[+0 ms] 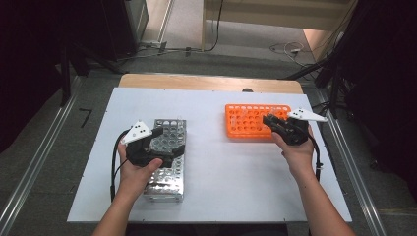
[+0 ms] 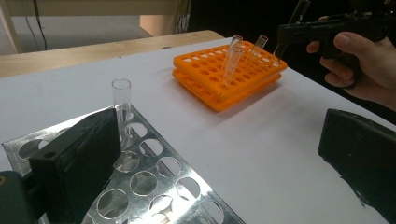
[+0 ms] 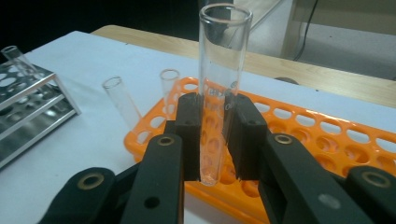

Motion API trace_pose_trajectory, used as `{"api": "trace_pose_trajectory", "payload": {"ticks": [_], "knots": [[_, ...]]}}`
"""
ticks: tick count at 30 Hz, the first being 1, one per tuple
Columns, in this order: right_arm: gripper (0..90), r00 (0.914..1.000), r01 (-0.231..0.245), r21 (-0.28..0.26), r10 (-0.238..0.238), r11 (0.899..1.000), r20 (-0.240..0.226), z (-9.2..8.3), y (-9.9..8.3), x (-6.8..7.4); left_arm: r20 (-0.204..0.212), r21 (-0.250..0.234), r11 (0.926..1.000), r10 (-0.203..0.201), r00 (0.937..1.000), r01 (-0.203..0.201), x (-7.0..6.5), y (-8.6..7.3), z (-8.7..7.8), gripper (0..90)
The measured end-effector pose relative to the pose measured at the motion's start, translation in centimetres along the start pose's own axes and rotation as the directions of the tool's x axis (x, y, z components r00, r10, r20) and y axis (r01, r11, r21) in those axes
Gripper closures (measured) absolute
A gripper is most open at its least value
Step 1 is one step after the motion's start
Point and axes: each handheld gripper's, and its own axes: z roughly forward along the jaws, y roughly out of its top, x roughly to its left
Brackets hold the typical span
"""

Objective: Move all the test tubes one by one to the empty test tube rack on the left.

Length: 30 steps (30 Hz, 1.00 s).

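Right gripper (image 3: 214,140) clamps 1 glass tube (image 3: 223,70) lifted above the orange rack (image 3: 327,140); next, carry it to the metal rack (image 1: 167,162) beneath the wide-open, empty left gripper (image 1: 169,140)

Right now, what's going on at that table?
A person is working with test tubes and two racks on a white table. The right tool is shut on a clear glass tube, held upright above the orange rack, its bottom clear of the holes. Two more tubes lean in that rack. The left tool is open, its jaws wide apart over the metal rack, gripping nothing; one tube stands in that rack.
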Motion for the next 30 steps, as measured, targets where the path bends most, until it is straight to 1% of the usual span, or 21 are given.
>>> {"api": "trace_pose_trajectory", "payload": {"ticks": [1,3,7,9,10,11,13,14,15,16,21,24,25,26,27,30], "knots": [[73.5,0.9999,0.004,-0.001,-0.004,1.0,-0.011,-0.2,0.0,0.4,0.0,0.0,1.0,0.0,1.0,0.0,0.0,0.0,0.0,0.0],[73.5,0.9999,0.005,-0.003,-0.005,1.0,-0.016,-0.4,0.0,0.7,0.001,0.0,1.0,0.001,1.0,-0.001,-0.1,0.0,0.0,0.0],[73.6,0.9985,0.014,-0.01,-0.015,1.0,-0.053,-0.7,-0.2,1.8,0.004,0.004,1.0,0.005,1.0,-0.005,-0.3,0.1,0.1,0.0],[73.6,0.9974,0.031,-0.01,-0.031,0.999,-0.065,-0.9,-0.3,2.6,0.009,0.004,1.0,0.007,0.9999,-0.007,-0.4,0.2,0.2,0.0],[73.6,0.9957,0.038,-0.009,-0.039,0.999,-0.084,-0.9,-0.5,3.2,0.009,0.004,1.0,0.007,0.9999,-0.007,-0.5,0.2,0.2,0.0],[73.6,0.9957,0.038,-0.009,-0.039,0.999,-0.084,-0.9,-0.5,3.2,0.013,0.003,1.0,0.008,0.9999,-0.009,-0.6,0.2,0.2,0.0],[73.6,0.9939,0.047,-0.008,-0.047,0.999,-0.1,-0.9,-0.7,3.9,0.015,0.007,0.9999,0.011,0.9998,-0.011,-0.7,0.2,0.3,0.0],[73.6,0.9915,0.075,0.005,-0.074,0.997,-0.107,-0.8,-0.8,4.5,0.018,0.008,0.9999,0.012,0.9998,-0.012,-0.8,0.2,0.4,0.0],[73.6,0.9915,0.075,0.005,-0.074,0.997,-0.107,-0.8,-0.8,4.5,0.02,0.011,0.9998,0.017,0.9997,-0.017,-0.8,0.2,0.4,0.0],[73.6,0.9906,0.074,0.003,-0.073,0.997,-0.115,-0.9,-0.8,4.8,0.022,0.012,0.9998,0.017,0.9996,-0.017,-0.9,0.2,0.5,0.0],[73.6,0.984,0.092,0.005,-0.09,0.996,-0.154,-0.7,-1.2,6.4,0.03,0.012,0.9998,0.016,0.9994,-0.017,-1.1,0.2,0.5,0.0],[73.6,0.9788,0.108,0.009,-0.104,0.994,-0.176,-0.6,-1.3,7.4,0.038,0.016,0.9996,0.023,0.999,-0.023,-1.6,0.3,0.7,0.0],[73.6,0.9767,0.116,0.009,-0.112,0.993,-0.183,-0.5,-1.3,7.7,0.041,0.018,0.9995,0.026,0.9988,-0.026,-1.7,0.3,0.8,0.0],[73.6,0.9725,0.129,0.011,-0.124,0.992,-0.197,-0.4,-1.3,8.3,0.045,0.02,0.9994,0.028,0.9986,-0.029,-1.9,0.3,0.9,0.0],[73.6,0.9725,0.129,0.011,-0.124,0.992,-0.197,-0.4,-1.3,8.3,0.045,0.022,0.9993,0.03,0.9986,-0.031,-2.0,0.4,0.9,0.0],[73.6,0.9668,0.142,0.013,-0.136,0.99,-0.217,-0.2,-1.3,9.0,0.055,0.028,0.999,0.035,0.9979,-0.036,-2.3,0.5,1.0,0.0]]}}
